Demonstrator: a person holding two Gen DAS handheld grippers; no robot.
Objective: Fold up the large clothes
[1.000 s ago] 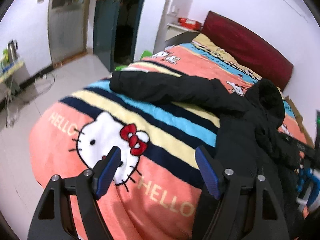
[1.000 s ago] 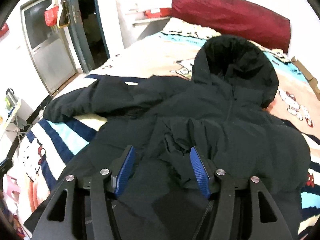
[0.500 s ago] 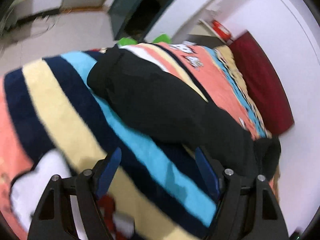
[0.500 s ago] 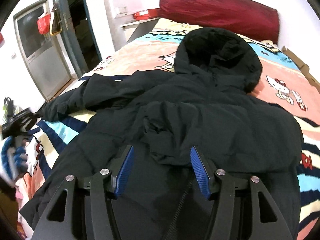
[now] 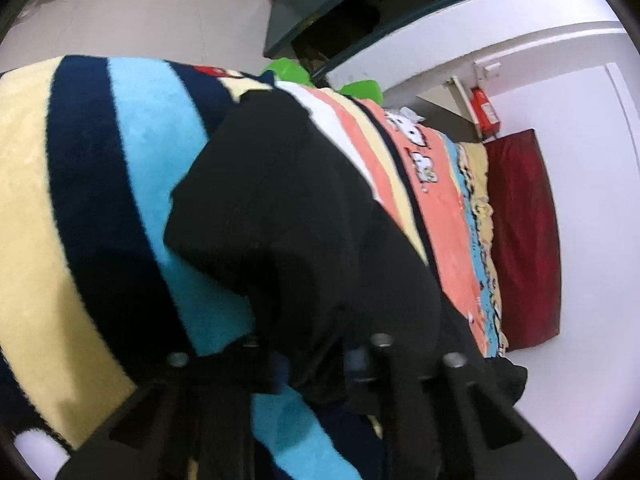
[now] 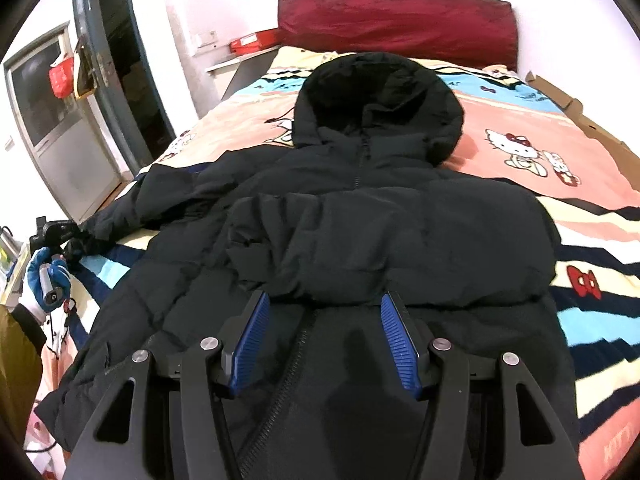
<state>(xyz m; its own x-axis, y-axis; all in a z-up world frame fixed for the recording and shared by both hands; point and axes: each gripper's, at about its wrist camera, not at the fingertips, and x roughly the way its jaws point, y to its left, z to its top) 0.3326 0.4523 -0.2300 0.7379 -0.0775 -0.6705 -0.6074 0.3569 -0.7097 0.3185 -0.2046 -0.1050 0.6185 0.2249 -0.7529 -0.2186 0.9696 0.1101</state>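
A large black hooded jacket [image 6: 400, 208] lies front up on the striped cartoon blanket [image 6: 560, 160], its hood [image 6: 380, 92] toward the headboard. One part is folded across its chest. Its other sleeve [image 5: 288, 200] stretches out to the bed's side. My left gripper [image 5: 316, 360] is closing, its jaws pinching that sleeve near the cuff. The right wrist view shows the left gripper [image 6: 56, 232] at the sleeve end, held by a gloved hand [image 6: 44, 276]. My right gripper [image 6: 325, 304] hovers open just over the jacket's zipper, nothing between its fingers.
A dark red headboard [image 6: 396, 20] stands against the white wall. An open dark doorway [image 6: 116, 64] and a metal door are left of the bed. Cardboard [image 6: 580, 116] lies along the bed's right edge. Green objects [image 5: 360, 90] sit by the bed's far side.
My left gripper swung down and rolled toward the outstretched sleeve, then closed its wide-open jaws on it. My right gripper shifted sideways over the jacket, staying open.
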